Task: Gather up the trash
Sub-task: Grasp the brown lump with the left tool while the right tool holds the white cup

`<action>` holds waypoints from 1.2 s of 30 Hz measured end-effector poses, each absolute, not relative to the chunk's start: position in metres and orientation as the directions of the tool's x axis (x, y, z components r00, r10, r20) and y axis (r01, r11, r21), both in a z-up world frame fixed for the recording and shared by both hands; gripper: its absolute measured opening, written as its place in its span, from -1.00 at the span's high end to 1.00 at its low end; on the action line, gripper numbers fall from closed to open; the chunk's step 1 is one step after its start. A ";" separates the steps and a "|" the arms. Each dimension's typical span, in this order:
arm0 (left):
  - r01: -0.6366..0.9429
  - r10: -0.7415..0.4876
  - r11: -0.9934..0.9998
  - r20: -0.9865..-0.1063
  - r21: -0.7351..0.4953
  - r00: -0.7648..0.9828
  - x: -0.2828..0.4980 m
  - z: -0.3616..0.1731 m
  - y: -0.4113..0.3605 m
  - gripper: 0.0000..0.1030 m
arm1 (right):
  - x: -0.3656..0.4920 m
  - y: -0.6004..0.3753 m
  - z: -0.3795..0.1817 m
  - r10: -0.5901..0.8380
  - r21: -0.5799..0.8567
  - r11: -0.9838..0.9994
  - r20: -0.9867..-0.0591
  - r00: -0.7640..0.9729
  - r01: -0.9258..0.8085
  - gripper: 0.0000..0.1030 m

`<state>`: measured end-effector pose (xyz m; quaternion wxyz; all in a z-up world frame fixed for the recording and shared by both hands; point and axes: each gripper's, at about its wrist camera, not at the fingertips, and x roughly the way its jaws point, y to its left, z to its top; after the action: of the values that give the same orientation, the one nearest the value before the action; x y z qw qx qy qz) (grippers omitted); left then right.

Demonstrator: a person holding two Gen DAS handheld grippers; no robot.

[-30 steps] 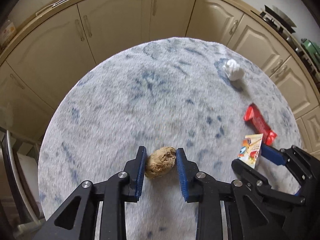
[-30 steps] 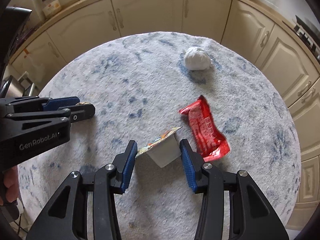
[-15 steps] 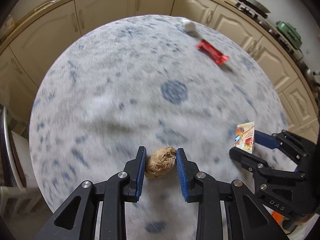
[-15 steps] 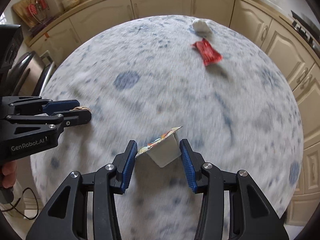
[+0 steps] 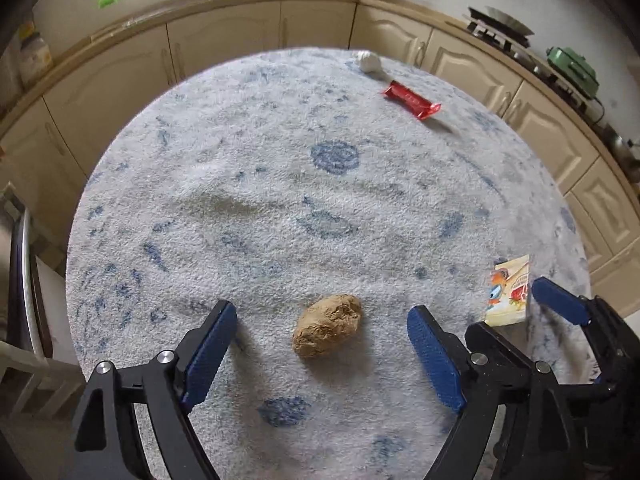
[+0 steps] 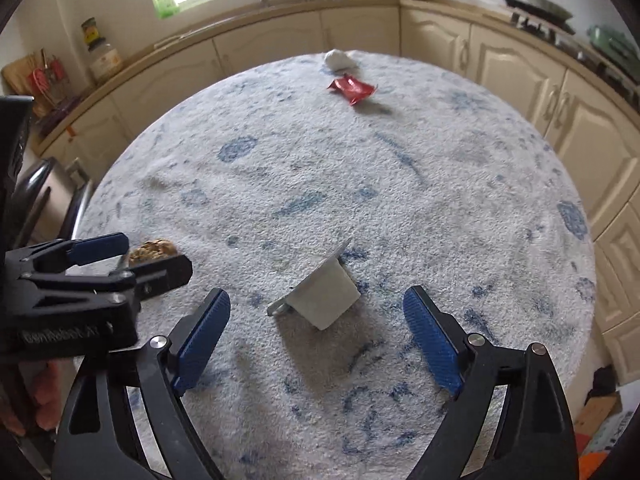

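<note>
A brown lump [image 5: 327, 326] lies on the round table's blue-and-white fluffy cloth [image 5: 280, 200] between the blue pads of my left gripper [image 5: 320, 311]. Its jaws are opening and stand wide, clear of the lump on both sides. In the right wrist view a small white pot with a printed lid [image 6: 324, 296] lies tipped on the cloth. My right gripper [image 6: 317, 296] is opening around it without touching it. A red wrapper [image 5: 412, 100] and a crumpled white tissue [image 5: 369, 61] lie at the far side. The left gripper [image 6: 148, 256] shows at that view's left edge.
Cream kitchen cabinets [image 6: 520, 68] curve around the far and right sides of the table. A stove with pans [image 5: 504, 28] stands at the back right. A chair frame [image 5: 24, 280] is beside the table's left edge. A hand [image 6: 24, 400] holds the left gripper's handle.
Both grippers carried their items across the table toward its near side, away from the wrapper and tissue. Both then opened, leaving the lump and the pot free on the cloth.
</note>
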<state>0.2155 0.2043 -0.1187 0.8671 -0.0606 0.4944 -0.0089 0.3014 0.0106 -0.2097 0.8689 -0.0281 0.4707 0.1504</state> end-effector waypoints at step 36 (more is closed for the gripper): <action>0.192 -0.191 0.976 -0.810 -0.099 0.554 0.209 -0.095 0.111 0.63 | 0.265 -0.082 -0.186 0.116 0.155 0.988 -0.739 0.664 0.000 0.15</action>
<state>0.2095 0.1110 -0.0953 0.8814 0.0007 0.4596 -0.1088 0.2647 -0.0821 -0.1861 0.9094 0.0712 0.4086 0.0318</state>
